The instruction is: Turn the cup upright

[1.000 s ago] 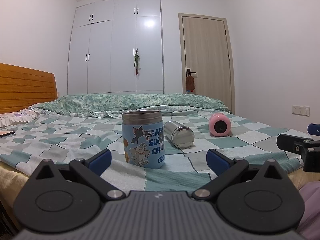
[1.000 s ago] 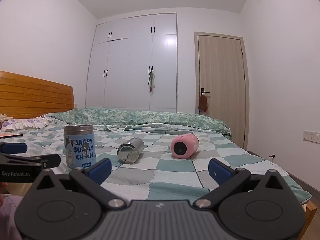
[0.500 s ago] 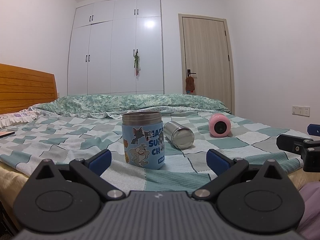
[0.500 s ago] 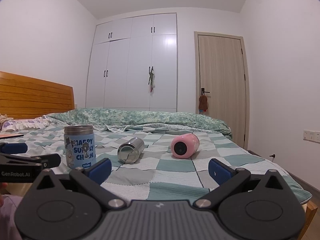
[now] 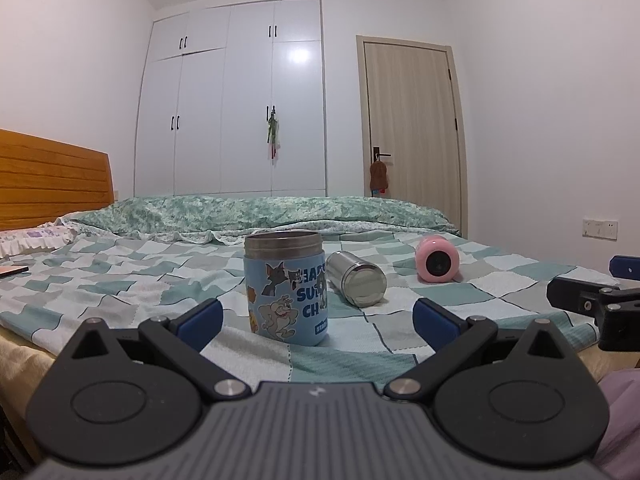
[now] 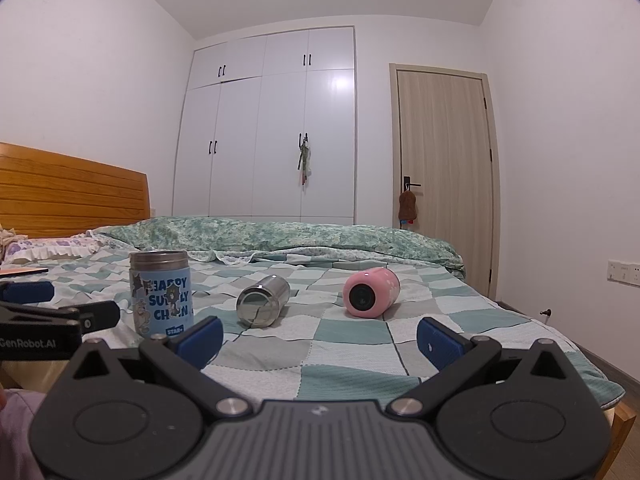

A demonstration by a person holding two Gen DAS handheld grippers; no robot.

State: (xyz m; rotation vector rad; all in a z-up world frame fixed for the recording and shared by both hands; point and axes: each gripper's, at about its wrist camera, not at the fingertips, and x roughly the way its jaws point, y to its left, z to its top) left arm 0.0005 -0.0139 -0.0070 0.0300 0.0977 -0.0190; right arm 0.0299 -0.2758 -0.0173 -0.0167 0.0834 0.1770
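Observation:
Three cups sit on the checked bedspread. A blue cartoon cup [image 5: 286, 286] [image 6: 161, 293] stands upright. A steel cup [image 5: 356, 283] [image 6: 262, 300] lies on its side beside it. A pink cup [image 5: 437, 259] [image 6: 371, 292] lies on its side further right. My left gripper [image 5: 318, 318] is open and empty, just in front of the blue cup. My right gripper [image 6: 320, 338] is open and empty, short of the steel and pink cups. Each gripper's fingers show at the other view's edge.
The bed [image 6: 352, 344] has a folded green duvet [image 5: 260, 212] at the back and a wooden headboard [image 5: 52, 184] at left. A pillow [image 6: 52, 246] and a flat object lie far left. White wardrobe and a door stand behind. The bed's right edge drops to the floor.

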